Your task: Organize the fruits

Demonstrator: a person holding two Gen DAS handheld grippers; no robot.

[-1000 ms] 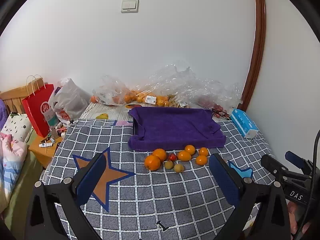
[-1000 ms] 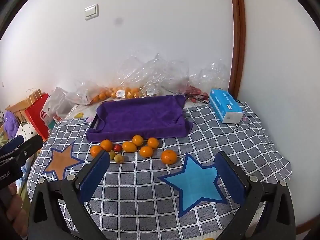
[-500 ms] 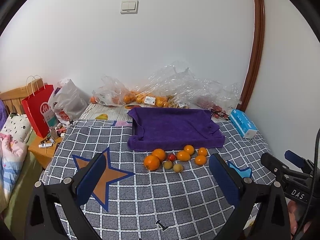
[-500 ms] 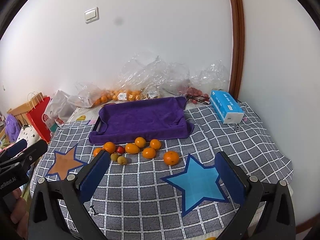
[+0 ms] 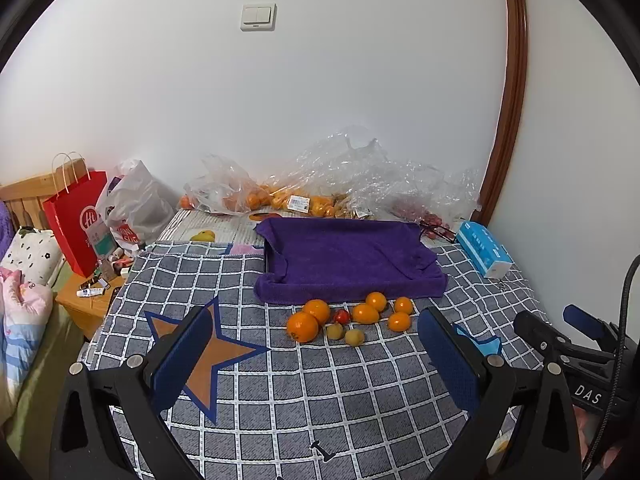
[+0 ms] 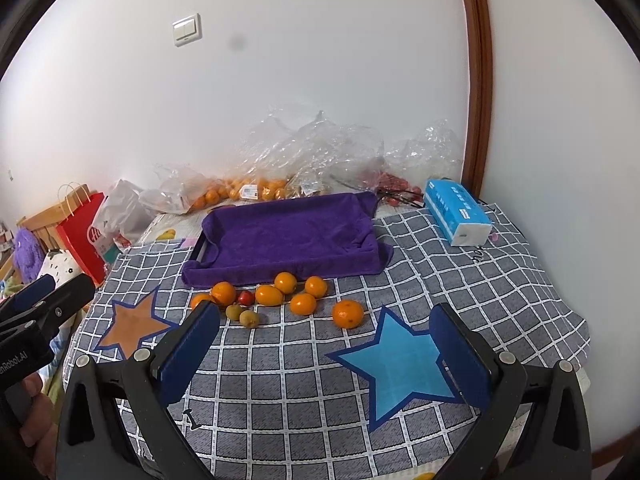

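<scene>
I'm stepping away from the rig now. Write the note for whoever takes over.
Left tongs: open, holding nothing, hovering short of the fruit.
Right tongs: open, holding nothing, over the blue star.
Loose fruit lies on the checked cloth just in front of the purple-lined tray: several oranges, one more orange apart on the right, a small red fruit and two yellow-green fruits.
Done: nothing; no fruit shows in the tray.
Left: every loose fruit, presumably bound for the tray.

Left tool (image 5: 316, 354) and right tool (image 6: 326, 346), both wide apart, empty, level.
</scene>
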